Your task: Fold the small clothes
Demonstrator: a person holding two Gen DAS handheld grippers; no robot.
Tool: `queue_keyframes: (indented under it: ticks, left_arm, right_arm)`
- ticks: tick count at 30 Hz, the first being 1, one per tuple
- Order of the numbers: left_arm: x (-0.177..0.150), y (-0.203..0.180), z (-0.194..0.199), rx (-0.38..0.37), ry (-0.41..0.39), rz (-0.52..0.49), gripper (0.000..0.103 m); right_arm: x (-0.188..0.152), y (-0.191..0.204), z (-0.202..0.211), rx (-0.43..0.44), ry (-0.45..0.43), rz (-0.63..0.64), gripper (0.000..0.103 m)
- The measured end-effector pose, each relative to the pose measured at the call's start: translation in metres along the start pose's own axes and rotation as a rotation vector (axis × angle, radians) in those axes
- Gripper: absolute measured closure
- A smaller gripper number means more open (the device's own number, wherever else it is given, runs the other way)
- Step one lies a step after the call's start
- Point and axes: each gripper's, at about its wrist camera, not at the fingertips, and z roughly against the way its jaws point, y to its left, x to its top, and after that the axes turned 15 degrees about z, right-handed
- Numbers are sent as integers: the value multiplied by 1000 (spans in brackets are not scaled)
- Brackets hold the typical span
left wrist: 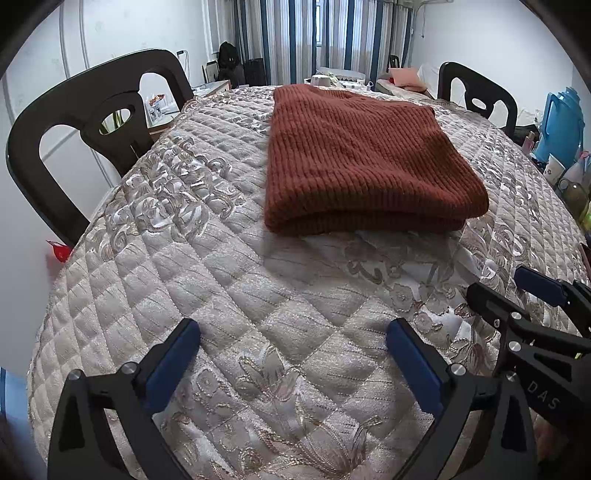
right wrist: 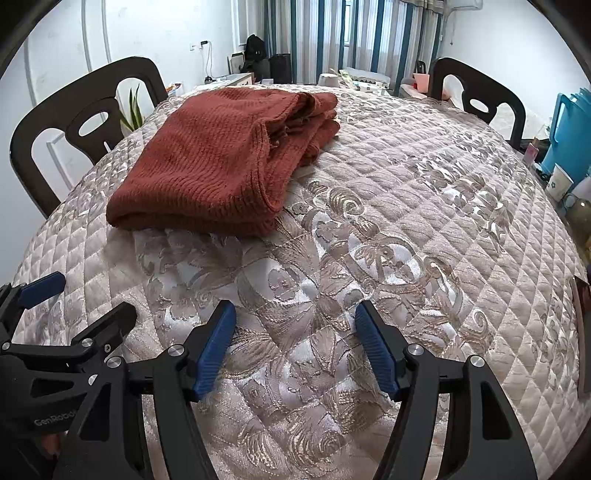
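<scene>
- Nearest to us, at the bottom of the left wrist view, our left gripper (left wrist: 293,363) hangs over bare quilting with its jaws spread wide and nothing between the blue pads (left wrist: 173,363).
- Our right gripper (right wrist: 295,347) sits the same way at the bottom of its own view: jaws spread, empty, tilted down at the cloth. Each gripper shows in the other's frame, at the lower right of the left view and the lower left of the right view, so the two are side by side.
- We judge this as a let-go pose: both tools stand clear of the garment, which suggests the fold is finished or nearly so.
- Farther up, the rust-red knitted sweater (left wrist: 364,158) lies folded into a thick, roughly square stack in the upper middle of the left view. In the right view it sits at the upper left, layered edges facing us and a little uneven.
- Under everything, the worktop (right wrist: 424,206) wears a quilted beige cover with a shiny floral pattern.
- Beyond it, two dark chairs (left wrist: 92,122) stand at the far side, one upper left and one upper right.
- At the right edge a blue jug (left wrist: 563,125) stands among cups.
- Striped curtains (right wrist: 332,33) and white walls close the room behind.
</scene>
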Motion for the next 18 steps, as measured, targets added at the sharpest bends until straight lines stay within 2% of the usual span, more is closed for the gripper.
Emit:
queue_keyframes:
  ticks: [18]
  left_arm:
    - [0, 0, 0, 0, 0, -1, 0]
  right_arm:
    - [0, 0, 1, -2, 0, -6, 35]
